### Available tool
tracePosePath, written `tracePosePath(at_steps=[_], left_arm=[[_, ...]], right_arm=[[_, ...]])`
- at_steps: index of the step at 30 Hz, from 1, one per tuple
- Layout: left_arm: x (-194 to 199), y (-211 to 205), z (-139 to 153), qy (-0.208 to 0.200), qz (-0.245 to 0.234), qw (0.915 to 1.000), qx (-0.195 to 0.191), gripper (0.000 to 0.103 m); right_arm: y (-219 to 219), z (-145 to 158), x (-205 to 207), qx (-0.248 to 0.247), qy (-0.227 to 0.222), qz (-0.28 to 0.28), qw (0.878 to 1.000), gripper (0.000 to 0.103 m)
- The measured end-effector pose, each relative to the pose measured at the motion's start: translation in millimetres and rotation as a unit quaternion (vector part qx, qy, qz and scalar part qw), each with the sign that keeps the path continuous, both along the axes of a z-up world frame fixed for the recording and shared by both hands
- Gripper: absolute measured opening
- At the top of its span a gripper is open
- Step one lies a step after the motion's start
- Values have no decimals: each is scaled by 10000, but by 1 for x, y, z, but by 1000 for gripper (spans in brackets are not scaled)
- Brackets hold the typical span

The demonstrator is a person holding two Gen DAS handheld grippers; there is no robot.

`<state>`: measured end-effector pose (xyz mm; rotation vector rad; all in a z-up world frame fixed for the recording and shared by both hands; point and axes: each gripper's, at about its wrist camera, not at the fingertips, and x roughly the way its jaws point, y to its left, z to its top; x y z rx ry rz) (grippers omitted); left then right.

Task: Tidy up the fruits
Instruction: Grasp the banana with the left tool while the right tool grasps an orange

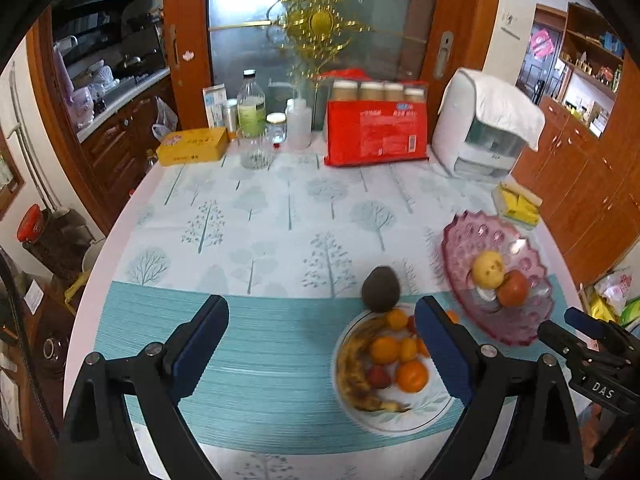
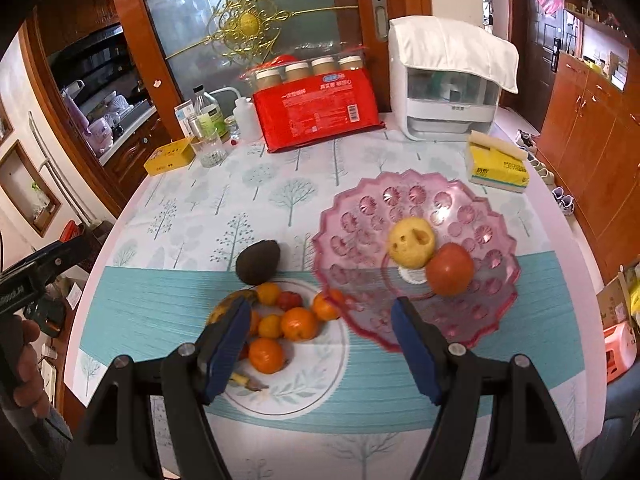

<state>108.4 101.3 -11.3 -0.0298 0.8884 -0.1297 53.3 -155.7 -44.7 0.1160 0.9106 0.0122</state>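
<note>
- Left gripper [image 1: 322, 344]: jaws wide apart, holding nothing, raised over the counter [image 1: 260, 216] to the left of the white plate [image 2: 316, 384].
- Avocado [image 2: 257, 262]: dark, matt, egg-shaped; lies on the counter touching the plate's far rim. Judged firm but bruisable; grip across its broad middle, lightly.
- White plate: carries a heavily browned banana [image 1: 354, 376], several small oranges [image 2: 299, 323] and a small red fruit [image 2: 289, 300]. Banana judged soft and overripe; take it mid-length with little force. Oranges round, likely to roll; grip across the widest part.
- Right gripper [image 2: 320, 344]: jaws open, empty, above the plate's right side.
- Pink glass dish [image 2: 432, 196], right of the plate: holds a pitted yellow fruit [image 2: 412, 242] touching a red fruit [image 2: 450, 268]. Dish judged fragile.
</note>
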Motion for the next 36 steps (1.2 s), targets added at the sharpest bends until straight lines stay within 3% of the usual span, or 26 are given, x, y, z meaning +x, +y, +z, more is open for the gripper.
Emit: tracePosePath(at_steps=[13,20,25,33,36], left_arm=[[44,-5,-44,283,-964,9939,455,94],[64,-19,-118,1161,-1356,9838,179,93],[67,-30,-174,1900,-1497,9702,123,83],[72,-40,-199,2159,-1509,9647,56,82],[76,-43,-206,2284,-1512,9617,38,73]], right_arm=[[27,-49,0,122,427,-555,9975,73],[26,-90,10,354,794,-757,9933,73],[25,-112,22,456,956,-821,9910,73],[27,-132,37,604,1076,-804,9891,73],[25,-137,41,658,1079,-838,9884,73]])
